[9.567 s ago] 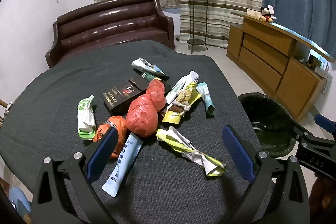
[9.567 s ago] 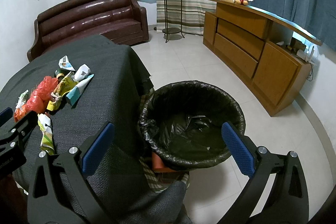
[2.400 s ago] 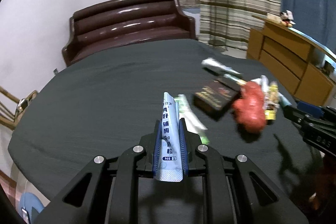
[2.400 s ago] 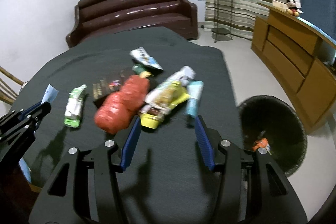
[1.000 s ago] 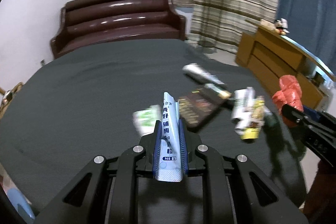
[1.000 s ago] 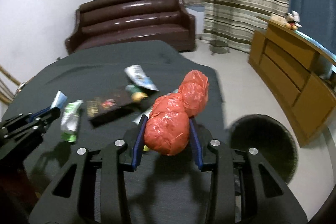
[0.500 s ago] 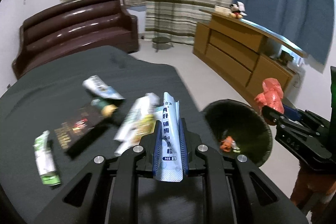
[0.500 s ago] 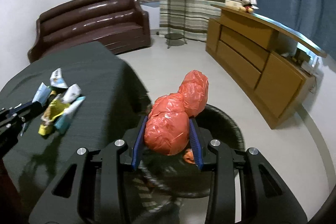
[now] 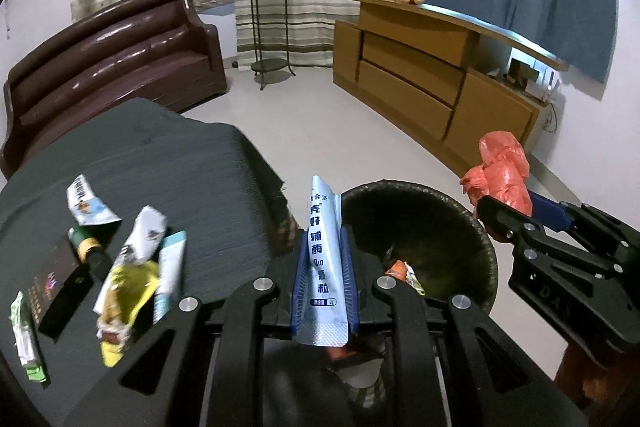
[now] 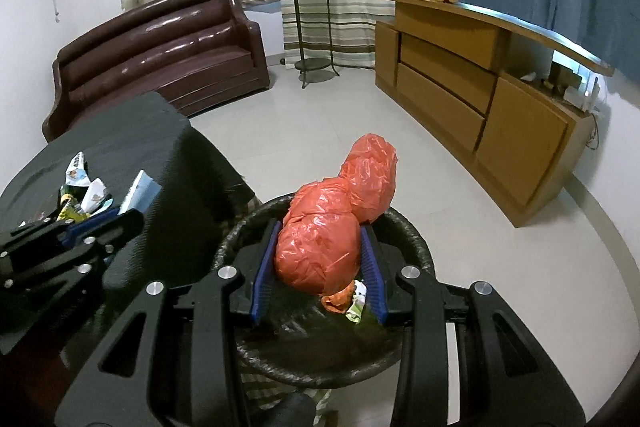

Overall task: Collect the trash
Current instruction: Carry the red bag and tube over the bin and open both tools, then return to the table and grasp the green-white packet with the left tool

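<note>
1. The left tool (image 9: pixel 322 259) is closed tight on a pale blue foil sachet with dark printed characters (image 9: pixel 322 251), which stands upright between its blue pads, above the near rim of the bin.
2. The right tool (image 10: pixel 320 259) is clamped around a crumpled orange-red plastic bag (image 10: pixel 332 227), which bulges out past its fingertips; the same bag shows in the left view (image 9: pixel 500 175) held up beyond the bin's far right rim.
3. A round bin lined with a black plastic bag (image 9: pixel 472 227) stands on the pale tiled floor just off the desk's right edge; the right tool holds its bag directly over the opening (image 10: pixel 416 247).
4. Down inside the bin lie a small orange scrap and a bit of light wrapper (image 10: pixel 348 299).
5. The desk under its dark grey cloth (image 9: pixel 192 179) carries the remaining litter near its left part:
   - a white and blue torn wrapper (image 9: pixel 86 201) farthest back;
   - a small dark green bottle with a yellow neck (image 9: pixel 86 247) beside it;
   - a flat black box with red print (image 9: pixel 60 287);
   - a yellow snack wrapper (image 9: pixel 124 299) lying against a white wrapper (image 9: pixel 144 235) and a pale teal tube (image 9: pixel 170 267);
   - a green and white wrapper (image 9: pixel 26 343) at the near left edge.
</note>
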`<control>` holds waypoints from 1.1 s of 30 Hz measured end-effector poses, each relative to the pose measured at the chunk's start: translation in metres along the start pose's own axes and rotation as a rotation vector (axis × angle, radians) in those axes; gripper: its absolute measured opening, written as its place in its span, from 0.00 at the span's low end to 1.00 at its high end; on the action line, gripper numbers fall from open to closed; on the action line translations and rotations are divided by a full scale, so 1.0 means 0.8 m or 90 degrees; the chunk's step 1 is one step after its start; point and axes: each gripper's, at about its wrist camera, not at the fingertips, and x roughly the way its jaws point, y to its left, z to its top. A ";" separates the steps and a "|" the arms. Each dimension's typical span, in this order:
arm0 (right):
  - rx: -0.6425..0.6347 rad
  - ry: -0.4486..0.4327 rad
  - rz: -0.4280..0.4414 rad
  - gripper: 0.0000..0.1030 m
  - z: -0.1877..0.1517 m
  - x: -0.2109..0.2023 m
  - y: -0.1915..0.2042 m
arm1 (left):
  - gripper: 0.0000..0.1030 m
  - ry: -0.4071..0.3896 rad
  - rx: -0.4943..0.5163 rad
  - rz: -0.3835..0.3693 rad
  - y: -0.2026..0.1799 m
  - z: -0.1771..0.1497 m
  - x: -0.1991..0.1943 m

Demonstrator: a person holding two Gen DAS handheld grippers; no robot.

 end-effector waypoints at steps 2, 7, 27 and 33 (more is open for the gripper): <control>0.005 0.001 -0.002 0.37 0.001 0.003 -0.006 | 0.17 0.004 0.005 0.000 -0.008 0.004 0.007; 0.024 0.007 0.001 0.43 0.000 0.012 -0.015 | 0.25 0.019 0.011 0.006 -0.016 0.008 0.023; 0.041 0.004 -0.009 0.47 0.000 0.009 -0.019 | 0.50 0.011 -0.010 0.020 -0.008 0.009 0.017; 0.034 0.006 0.002 0.47 0.001 0.004 -0.006 | 0.50 0.005 -0.018 0.039 0.012 0.001 -0.002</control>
